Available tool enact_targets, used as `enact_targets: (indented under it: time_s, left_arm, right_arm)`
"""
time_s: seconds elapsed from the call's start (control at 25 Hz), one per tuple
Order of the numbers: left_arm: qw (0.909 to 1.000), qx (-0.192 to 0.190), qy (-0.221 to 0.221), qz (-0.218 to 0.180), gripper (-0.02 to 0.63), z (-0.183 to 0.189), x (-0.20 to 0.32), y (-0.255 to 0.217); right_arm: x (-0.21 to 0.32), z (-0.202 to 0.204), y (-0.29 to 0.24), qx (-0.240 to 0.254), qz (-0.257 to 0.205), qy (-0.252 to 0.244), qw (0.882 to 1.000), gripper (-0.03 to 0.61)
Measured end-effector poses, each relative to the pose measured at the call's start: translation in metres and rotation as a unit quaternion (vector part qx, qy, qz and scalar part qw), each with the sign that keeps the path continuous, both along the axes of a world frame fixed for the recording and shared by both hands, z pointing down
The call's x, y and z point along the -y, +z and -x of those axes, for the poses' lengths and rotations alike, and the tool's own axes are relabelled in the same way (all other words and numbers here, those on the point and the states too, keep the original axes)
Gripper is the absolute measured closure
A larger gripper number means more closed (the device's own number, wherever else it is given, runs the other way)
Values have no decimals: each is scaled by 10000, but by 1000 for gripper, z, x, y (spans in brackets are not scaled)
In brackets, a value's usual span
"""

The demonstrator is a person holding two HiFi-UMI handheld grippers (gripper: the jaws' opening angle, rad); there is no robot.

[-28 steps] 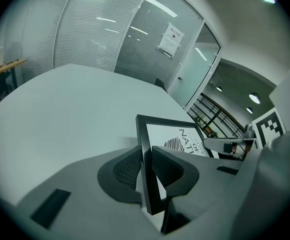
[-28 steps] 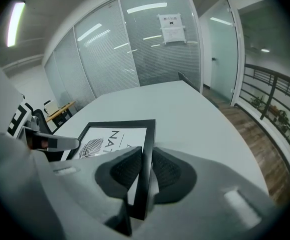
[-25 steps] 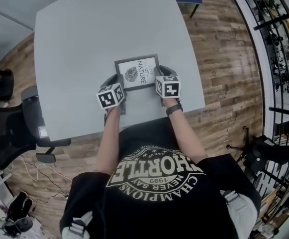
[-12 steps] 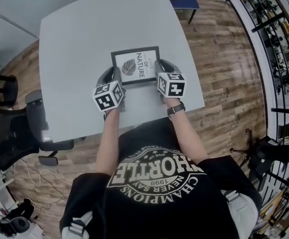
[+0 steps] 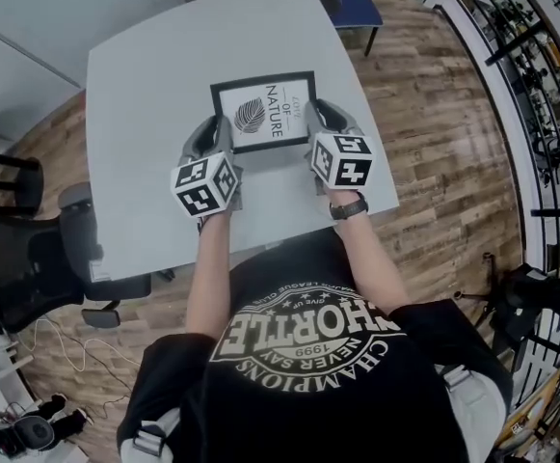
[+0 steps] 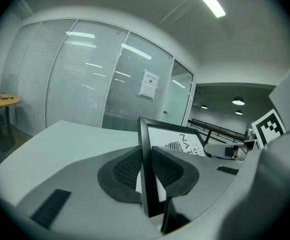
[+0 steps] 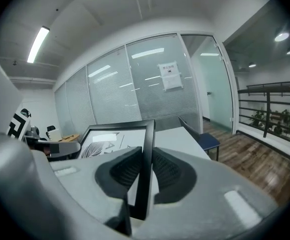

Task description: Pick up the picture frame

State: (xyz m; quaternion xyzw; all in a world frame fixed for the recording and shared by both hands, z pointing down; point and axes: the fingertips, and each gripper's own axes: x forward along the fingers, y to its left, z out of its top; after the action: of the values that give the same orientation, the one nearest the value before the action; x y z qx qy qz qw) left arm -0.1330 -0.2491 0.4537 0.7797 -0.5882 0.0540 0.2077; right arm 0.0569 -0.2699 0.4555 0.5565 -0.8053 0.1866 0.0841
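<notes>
Far left, a black office chair (image 5: 19,258) sits just beside the table (image 5: 145,85), which has a broad, pale grey, matte top with rounded corners. All around is a wood-plank floor (image 5: 434,133), warm brown with staggered boards. Beyond the table stand glass partition walls (image 6: 85,79) lined with fine horizontal blinds, strip lights overhead.

Now the centre: the left gripper (image 5: 212,141) is clamped on the left edge of the picture frame (image 5: 264,112), its ribbed dark pads (image 6: 127,168) pinching the slim black moulding. The frame hangs in the air above the table, its white print with a leaf drawing facing up. The right gripper (image 5: 320,128) bites the opposite edge the same way.

Further right there's a blue-seated chair (image 5: 359,4) at the table's far corner, then a black metal railing (image 5: 540,56).
</notes>
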Motion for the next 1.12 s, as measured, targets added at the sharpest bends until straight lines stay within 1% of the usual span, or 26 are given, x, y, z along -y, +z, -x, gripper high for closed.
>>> enact_targets:
  time_s: [0.28,0.52,0.68,0.8,1.0,1.12]
  left_arm:
    - [9991,-132,43,-394,545,0,-2,-39]
    - [9956,-157,32,-925,545,4,-15,-89]
    - [9899,-28,31,-1416,545,6,-26,-117]
    - [9852,99,0,-1712,545,7,-37,-134]
    - [9801,200,-37,-1972,545,8,-51,-154]
    - [9791,219,-56,-2023,545,8,-55,-159]
  right_arm:
    - [-4,0,-54,-120,-590,48,9982,512]
    - [-17,2,-107,-71,-1178,42,9930,512]
    - [-28,4,-135,-77,-1554,29,9878,514]
    - [-38,5,-152,-27,-1784,8,9839,513]
    - [-52,7,-172,-80,-2095,-24,9778,514]
    - [-56,7,-176,-94,-2152,-51,9765,514]
